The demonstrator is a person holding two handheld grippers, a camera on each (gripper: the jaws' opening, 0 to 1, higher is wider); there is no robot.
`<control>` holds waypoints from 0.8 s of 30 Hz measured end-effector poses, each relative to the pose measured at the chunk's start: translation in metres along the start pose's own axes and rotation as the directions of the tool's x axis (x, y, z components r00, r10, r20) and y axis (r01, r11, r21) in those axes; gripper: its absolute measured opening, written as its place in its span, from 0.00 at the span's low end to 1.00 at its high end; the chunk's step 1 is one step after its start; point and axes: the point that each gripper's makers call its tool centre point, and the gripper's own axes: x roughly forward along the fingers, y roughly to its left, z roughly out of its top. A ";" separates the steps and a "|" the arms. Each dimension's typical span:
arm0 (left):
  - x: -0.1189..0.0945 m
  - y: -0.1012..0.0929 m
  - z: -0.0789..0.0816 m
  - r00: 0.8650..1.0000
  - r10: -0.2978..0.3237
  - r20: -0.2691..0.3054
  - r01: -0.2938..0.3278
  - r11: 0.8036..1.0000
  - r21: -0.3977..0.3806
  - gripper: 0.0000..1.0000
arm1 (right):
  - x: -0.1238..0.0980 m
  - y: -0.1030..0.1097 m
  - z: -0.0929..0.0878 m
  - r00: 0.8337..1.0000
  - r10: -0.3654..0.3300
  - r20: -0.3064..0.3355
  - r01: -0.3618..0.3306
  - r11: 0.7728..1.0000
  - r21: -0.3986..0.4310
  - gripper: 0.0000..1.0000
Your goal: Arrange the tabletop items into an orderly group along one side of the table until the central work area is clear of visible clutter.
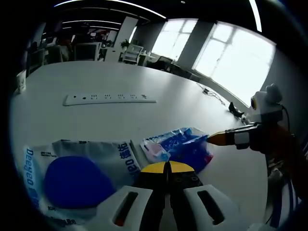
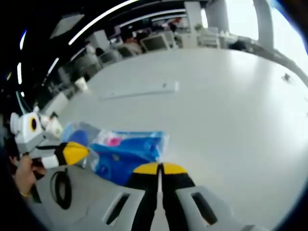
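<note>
Fingers pressed together, the left gripper (image 1: 168, 168) and right gripper (image 2: 159, 169) converge on the blue packet (image 1: 185, 147) at lower centre of the white tabletop (image 1: 183, 96), apparently before regrouping it beside the wipes pack (image 1: 77, 171).

A white desk (image 1: 192, 106) is carrying three things — a white power strip (image 1: 109, 99) lying farther out, a blue wipes pack (image 1: 77, 175) and a blue packet (image 1: 185, 147) sitting side by side.

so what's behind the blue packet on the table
Bare white table with a white power strip lying flat farther back. Whatever lies under the blue packet is covered.
</note>
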 end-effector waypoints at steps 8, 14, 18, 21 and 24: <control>0.002 0.000 0.000 1.000 0.006 0.001 -0.006 1.000 0.001 0.00 | 0.005 -0.001 0.001 1.000 0.000 0.010 0.000 1.000 0.006 0.00; 0.002 0.002 0.001 1.000 0.013 0.007 -0.013 1.000 -0.018 0.00 | 0.006 -0.001 0.002 1.000 -0.003 0.009 0.003 1.000 -0.002 0.00; 0.002 0.000 0.000 1.000 0.018 0.010 -0.018 1.000 0.000 0.00 | 0.005 -0.001 0.002 1.000 -0.006 0.013 0.006 1.000 0.004 0.00; 0.003 0.001 0.001 1.000 0.023 0.015 -0.024 0.999 0.025 0.00 | 0.005 -0.001 0.002 1.000 -0.007 0.013 0.007 1.000 0.003 0.00; 0.002 0.001 0.002 1.000 0.023 0.017 -0.024 0.999 0.037 0.01 | 0.005 -0.003 0.001 1.000 -0.013 0.007 0.013 1.000 0.006 0.04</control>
